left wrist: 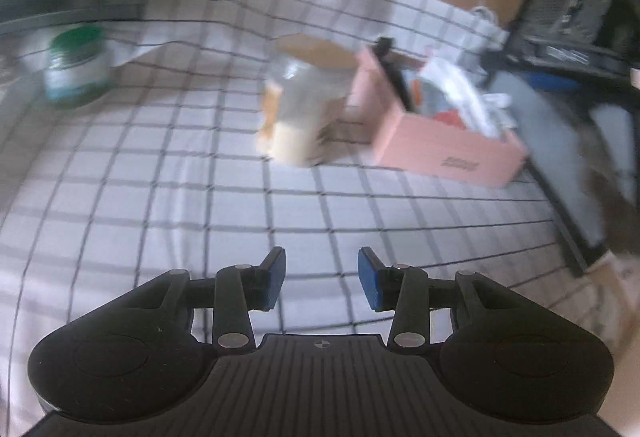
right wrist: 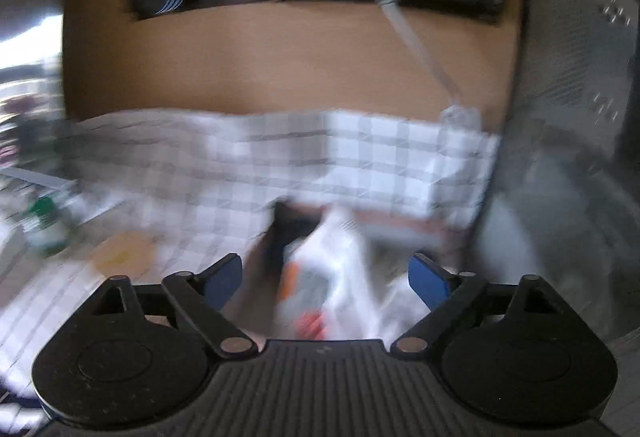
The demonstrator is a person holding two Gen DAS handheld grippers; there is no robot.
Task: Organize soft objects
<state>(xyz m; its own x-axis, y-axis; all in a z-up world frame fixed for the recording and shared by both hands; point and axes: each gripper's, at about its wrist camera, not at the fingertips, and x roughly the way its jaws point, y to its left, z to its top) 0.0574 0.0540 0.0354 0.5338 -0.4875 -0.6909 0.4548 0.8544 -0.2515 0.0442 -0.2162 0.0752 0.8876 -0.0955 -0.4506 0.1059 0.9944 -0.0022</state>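
Right gripper (right wrist: 325, 279) jaws spread wide, nothing pinched, over crinkly white bag (right wrist: 340, 269) in pink box (left wrist: 448, 147); left gripper (left wrist: 322, 279) half-spread, empty; risk: bag springs out w/ overfull box.

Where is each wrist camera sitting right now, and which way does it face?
Left wrist: behind the open, empty left gripper, angled down across the checked cloth toward the jar and pink box.
Right wrist: behind the open right gripper, just above the white packets, facing the wooden wall.
Shared: cloth, box, green-lidded jar.
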